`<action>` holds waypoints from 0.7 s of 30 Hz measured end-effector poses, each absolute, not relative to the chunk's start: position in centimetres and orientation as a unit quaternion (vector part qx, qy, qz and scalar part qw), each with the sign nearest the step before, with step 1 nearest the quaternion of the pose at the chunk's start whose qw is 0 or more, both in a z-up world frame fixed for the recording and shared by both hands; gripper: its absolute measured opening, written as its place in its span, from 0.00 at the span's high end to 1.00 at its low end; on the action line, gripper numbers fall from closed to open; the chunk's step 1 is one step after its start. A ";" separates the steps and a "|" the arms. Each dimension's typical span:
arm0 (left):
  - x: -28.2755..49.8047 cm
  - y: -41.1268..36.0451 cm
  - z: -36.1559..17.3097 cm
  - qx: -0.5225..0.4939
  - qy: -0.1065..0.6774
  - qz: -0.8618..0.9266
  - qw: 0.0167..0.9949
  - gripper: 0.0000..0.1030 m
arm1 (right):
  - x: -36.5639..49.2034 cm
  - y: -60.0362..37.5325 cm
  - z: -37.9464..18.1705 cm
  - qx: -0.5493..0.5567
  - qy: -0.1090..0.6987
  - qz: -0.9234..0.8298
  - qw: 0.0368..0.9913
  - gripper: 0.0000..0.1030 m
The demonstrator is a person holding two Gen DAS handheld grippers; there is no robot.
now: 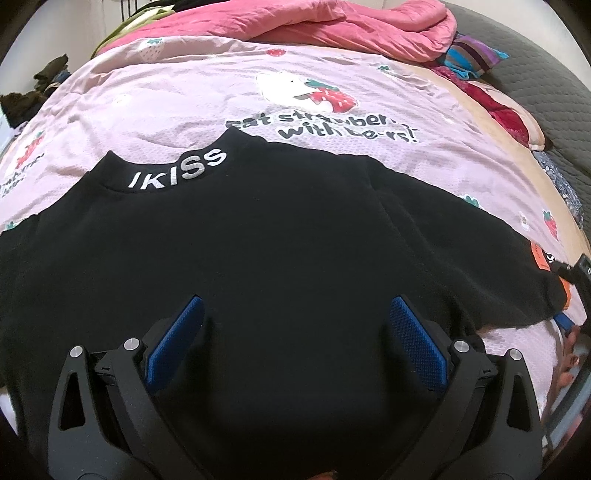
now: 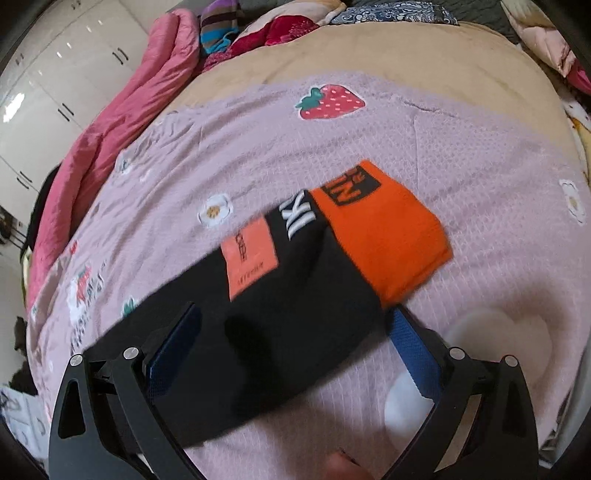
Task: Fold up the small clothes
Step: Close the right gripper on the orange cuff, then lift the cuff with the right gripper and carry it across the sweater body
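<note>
Right, operator — your two views, line by line.

Garment: one black sweater [image 1: 258, 258] lies spread flat on the bed, collar away from you, "IKISS" lettering [image 1: 177, 171] on the neck.
Sleeve: your right view shows one black sleeve [image 2: 288, 314] running diagonally, ending in one orange cuff [image 2: 388, 236], with one orange patch [image 2: 253, 254] beside white letters.
Bedding: one pink strawberry-print blanket [image 1: 147, 107] under the sweater; one rolled pink quilt [image 1: 332, 26] lies at its far edge.
Left claw: your left claw [image 1: 295, 332] is released, blue pads [image 1: 184, 332] spread wide over the sweater's lower body, gripping nothing.
Right claw: your right claw [image 2: 291, 350] is released too — its pads [image 2: 413, 350] straddle the sleeve without closing on it.
Left view only: the collar, the bear print and its lettering on the blanket.
Right view only: white cupboard doors [image 2: 55, 81], the full cuff, a tan sheet [image 2: 406, 55] beyond the blanket.
Containers: you have none to see in either view.
</note>
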State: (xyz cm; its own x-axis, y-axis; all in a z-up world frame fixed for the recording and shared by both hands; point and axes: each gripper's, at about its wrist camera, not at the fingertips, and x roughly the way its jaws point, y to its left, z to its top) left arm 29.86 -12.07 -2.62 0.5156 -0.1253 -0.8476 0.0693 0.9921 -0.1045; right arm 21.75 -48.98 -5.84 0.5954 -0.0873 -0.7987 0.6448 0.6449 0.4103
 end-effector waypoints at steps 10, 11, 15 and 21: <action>29.6 -9.1 -1.2 -0.052 0.481 -0.044 0.874 0.08 | 21.6 -50.6 -5.8 0.400 0.344 -0.208 0.824 0.78; 29.4 -8.7 -1.0 -0.059 0.480 -0.044 0.874 0.08 | 21.6 -50.4 -5.6 0.398 0.340 -0.202 0.828 0.82; 28.6 -7.7 0.1 -0.080 0.471 -0.052 0.877 0.08 | 21.3 -48.8 -3.8 0.374 0.315 -0.175 0.855 0.84; 27.7 -6.7 2.0 -0.092 0.456 -0.057 0.883 0.08 | 21.4 -45.2 -0.7 0.324 0.291 -0.113 0.893 0.85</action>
